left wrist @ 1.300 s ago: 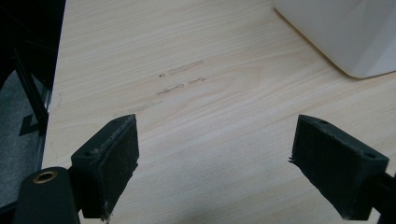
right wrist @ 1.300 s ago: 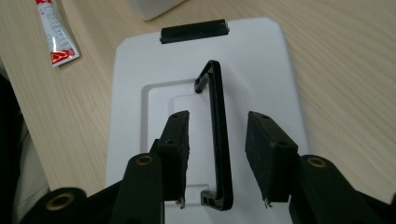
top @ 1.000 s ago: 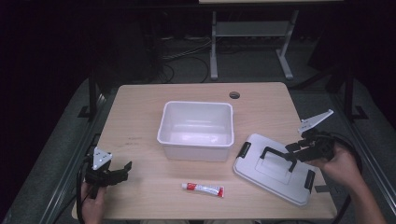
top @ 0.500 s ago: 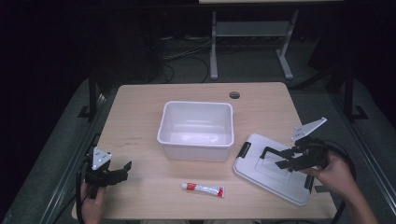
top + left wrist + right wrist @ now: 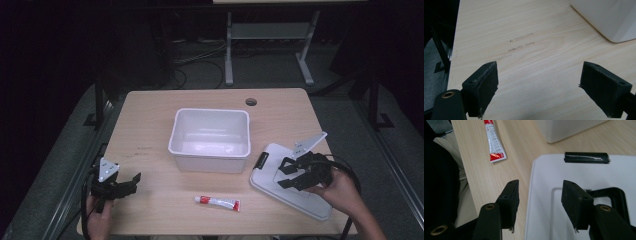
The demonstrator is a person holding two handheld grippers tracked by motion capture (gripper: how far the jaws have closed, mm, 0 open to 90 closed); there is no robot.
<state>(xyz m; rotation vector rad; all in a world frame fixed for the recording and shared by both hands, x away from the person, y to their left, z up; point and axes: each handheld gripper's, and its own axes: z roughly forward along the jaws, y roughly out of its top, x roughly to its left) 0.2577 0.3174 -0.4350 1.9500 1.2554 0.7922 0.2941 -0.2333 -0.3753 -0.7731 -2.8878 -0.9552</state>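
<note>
A wooden table (image 5: 150,120) carries a white bin (image 5: 210,140), lid (image 5: 290,187) and tube (image 5: 217,202).

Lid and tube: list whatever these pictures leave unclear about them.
- Lid: in the high view the right gripper and hand cover its handle; in the right gripper view the picture's edges cut it off.
- Tube: print too small in the high view; top edge of the right gripper view cuts it.
</note>
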